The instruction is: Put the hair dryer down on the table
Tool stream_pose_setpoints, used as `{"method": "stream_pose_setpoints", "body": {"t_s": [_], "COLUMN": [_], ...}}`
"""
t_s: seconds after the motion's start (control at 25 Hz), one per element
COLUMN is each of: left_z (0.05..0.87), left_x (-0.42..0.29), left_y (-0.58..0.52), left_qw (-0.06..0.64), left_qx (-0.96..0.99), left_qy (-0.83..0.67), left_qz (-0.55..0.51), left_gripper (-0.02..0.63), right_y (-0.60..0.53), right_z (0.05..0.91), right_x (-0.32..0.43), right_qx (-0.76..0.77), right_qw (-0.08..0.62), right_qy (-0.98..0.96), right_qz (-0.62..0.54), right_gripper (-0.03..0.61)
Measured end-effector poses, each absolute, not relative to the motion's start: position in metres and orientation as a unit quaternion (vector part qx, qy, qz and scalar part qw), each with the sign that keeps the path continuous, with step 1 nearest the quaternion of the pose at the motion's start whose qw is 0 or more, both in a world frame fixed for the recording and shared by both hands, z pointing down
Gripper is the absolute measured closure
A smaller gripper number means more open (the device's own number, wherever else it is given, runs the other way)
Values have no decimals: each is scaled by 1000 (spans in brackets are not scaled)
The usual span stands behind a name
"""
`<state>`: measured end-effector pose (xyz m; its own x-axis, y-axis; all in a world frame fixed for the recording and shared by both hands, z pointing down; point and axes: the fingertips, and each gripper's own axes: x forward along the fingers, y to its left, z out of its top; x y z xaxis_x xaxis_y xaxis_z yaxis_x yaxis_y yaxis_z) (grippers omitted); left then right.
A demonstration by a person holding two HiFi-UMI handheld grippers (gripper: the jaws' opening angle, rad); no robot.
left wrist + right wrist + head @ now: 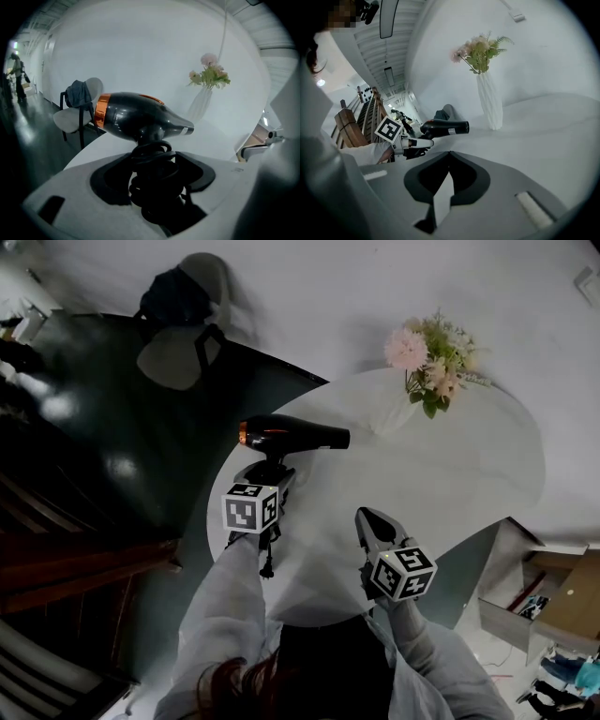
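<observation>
The black hair dryer (292, 435) with an orange ring lies level over the left part of the round white table (469, 474), nozzle to the right. My left gripper (272, 471) is shut on its handle from below, with the cord coiled round the handle between the jaws (152, 161). The plug (267, 568) dangles under the gripper. In the left gripper view the dryer body (140, 119) fills the middle. My right gripper (368, 518) hovers over the table's near edge, jaws shut and empty (449, 153). The right gripper view shows the hair dryer (443, 127) held above the tabletop.
A white vase of pink flowers (427, 357) stands at the table's far side. A chair with a dark garment (178, 329) stands on the dark floor at the far left. Wooden steps (75, 559) lie at the left, and an open box (525, 601) at the right.
</observation>
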<state>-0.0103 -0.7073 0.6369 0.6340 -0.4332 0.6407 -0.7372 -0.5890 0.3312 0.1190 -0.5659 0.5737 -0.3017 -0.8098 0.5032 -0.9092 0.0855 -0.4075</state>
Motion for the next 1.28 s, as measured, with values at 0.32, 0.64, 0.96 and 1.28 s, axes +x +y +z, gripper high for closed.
{"method": "stream_pose_setpoints", "body": {"t_s": [0.32, 0.64, 0.96, 1.28], "left_z": [658, 656, 618, 544], "left_x": [-9, -11, -34, -66], "left_y": [-707, -707, -665, -602], "left_qw": [292, 232, 259, 250], "left_qx": [840, 843, 842, 840], "left_qy": [-354, -371, -400, -452], "left_qz": [291, 312, 253, 165], "left_gripper": [324, 267, 215, 409], "right_y": [-570, -563, -549, -514], "right_z": [571, 567, 547, 515], "right_x": [118, 119, 113, 106], "right_qx": [581, 573, 559, 545], "right_qw": [76, 78, 67, 57], "right_qy": [-738, -747, -766, -785], "right_qz": [335, 329, 311, 290], "right_gripper": [568, 568, 568, 568]}}
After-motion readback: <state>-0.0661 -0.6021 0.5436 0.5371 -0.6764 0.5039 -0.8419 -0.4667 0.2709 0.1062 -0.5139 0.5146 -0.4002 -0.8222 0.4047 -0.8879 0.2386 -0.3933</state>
